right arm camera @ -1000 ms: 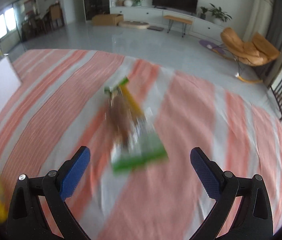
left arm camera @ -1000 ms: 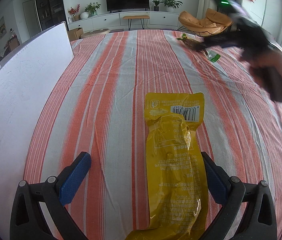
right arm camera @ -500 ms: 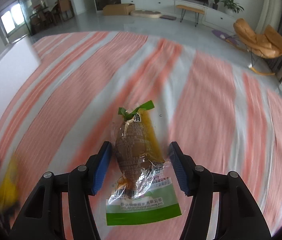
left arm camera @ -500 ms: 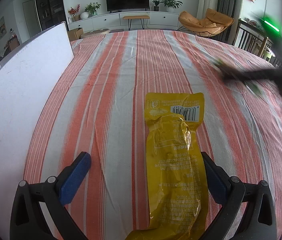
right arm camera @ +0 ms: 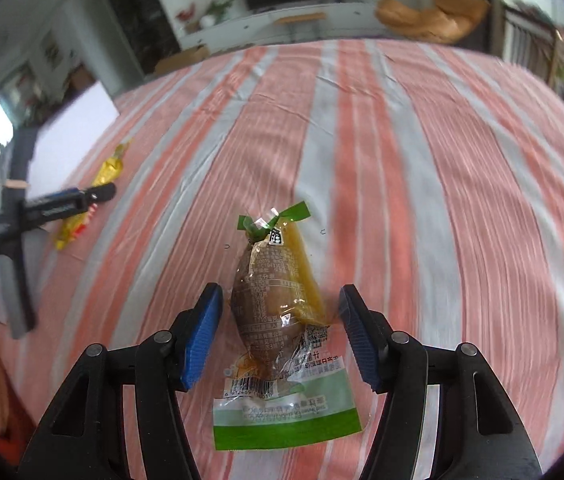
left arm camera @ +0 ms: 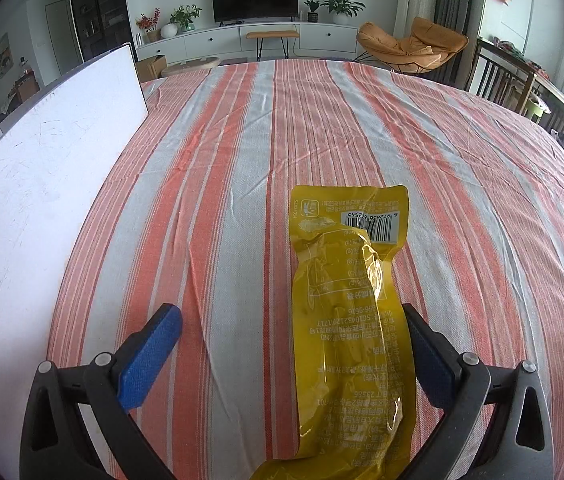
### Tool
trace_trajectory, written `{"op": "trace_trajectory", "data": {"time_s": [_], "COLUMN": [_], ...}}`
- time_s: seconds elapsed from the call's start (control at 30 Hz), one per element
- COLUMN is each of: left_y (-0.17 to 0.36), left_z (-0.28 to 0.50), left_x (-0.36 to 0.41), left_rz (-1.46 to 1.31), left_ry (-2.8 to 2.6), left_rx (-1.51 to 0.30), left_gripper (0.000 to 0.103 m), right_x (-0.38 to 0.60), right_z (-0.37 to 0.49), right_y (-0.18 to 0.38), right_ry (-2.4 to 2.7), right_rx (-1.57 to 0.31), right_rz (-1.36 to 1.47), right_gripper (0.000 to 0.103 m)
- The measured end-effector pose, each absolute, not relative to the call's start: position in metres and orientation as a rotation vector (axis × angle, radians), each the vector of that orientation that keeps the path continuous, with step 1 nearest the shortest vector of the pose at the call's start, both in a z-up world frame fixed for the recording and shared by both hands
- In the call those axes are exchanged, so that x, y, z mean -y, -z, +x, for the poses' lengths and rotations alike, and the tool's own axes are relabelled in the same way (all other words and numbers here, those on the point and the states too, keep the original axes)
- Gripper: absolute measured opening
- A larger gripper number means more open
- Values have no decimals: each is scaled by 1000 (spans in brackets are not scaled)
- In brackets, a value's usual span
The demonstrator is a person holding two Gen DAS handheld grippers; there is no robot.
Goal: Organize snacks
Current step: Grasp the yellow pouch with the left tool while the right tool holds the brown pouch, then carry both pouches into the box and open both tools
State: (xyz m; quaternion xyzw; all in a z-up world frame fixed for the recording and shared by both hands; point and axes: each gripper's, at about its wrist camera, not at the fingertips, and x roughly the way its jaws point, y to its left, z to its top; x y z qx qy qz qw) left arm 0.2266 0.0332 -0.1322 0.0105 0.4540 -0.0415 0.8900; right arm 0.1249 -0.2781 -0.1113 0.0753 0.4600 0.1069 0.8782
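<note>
**Right jaws bracket the green packet; yellow pouch waits under the left**

Nearest to me, my right gripper [right arm camera: 279,334] has the green-edged snack packet [right arm camera: 277,320] between its blue pads. The jaws have just been closing and now stand partway in, yet I see a sliver of gap on each side, so I cannot tell if the pads truly press on it. To carry it well, I judge I should close onto the bulging brown middle, not the flat printed tail, and keep it low over the striped tablecloth [right arm camera: 442,200].

My left gripper [left arm camera: 290,356] stands wide apart and holds nothing; the yellow pouch [left arm camera: 346,320] lies flat between its fingers, close against the right pad, its barcode end pointing away. Beyond it stands the white board [left arm camera: 41,200] along the cloth's left edge.

Against a second ago, the right jaws are much narrower and the packet has gone from lying ahead of the fingers to sitting between them. The left view is unchanged, except that the other gripper is gone from the cloth's far right.
</note>
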Motion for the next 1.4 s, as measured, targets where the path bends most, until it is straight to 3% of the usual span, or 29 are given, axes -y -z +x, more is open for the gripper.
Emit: {"op": "trace_trajectory", "data": {"time_s": [0.3, 0.37, 0.43, 0.47, 0.6, 0.87, 1.07, 1.33, 1.4], "left_y": [132, 128, 119, 116, 106, 19, -47, -17, -4], "left_z": [228, 232, 226, 224, 216, 155, 112, 76, 71], "left_x": [-32, -32, -31, -30, -25, -94, -205, -315, -326], "left_rz": [22, 12, -16, -27, 17, -298, -338, -220, -243], "left_ry": [82, 88, 144, 184, 217, 325, 205, -179, -195], "left_rx": [-951, -1039, -1026, -1026, -1023, -846, -733, -813, -825], "left_gripper": [103, 101, 72, 49, 40, 40, 41, 46, 62], "right_x": [286, 288, 291, 294, 298, 252, 132, -83, -120], "right_z": [103, 98, 91, 88, 84, 104, 142, 178, 185], "right_y": [105, 101, 97, 97, 105, 67, -3, -44, -37], "right_ry": [-303, -309, -313, -314, -312, -430, -687, -952, -962], "right_rx": [-938, -928, -913, -908, -928, -903, -849, -831, -847], "right_rz": [454, 473, 471, 470, 490, 430, 360, 225, 191], "right_gripper": [63, 63, 63, 63, 63, 63, 63, 64, 68]}}
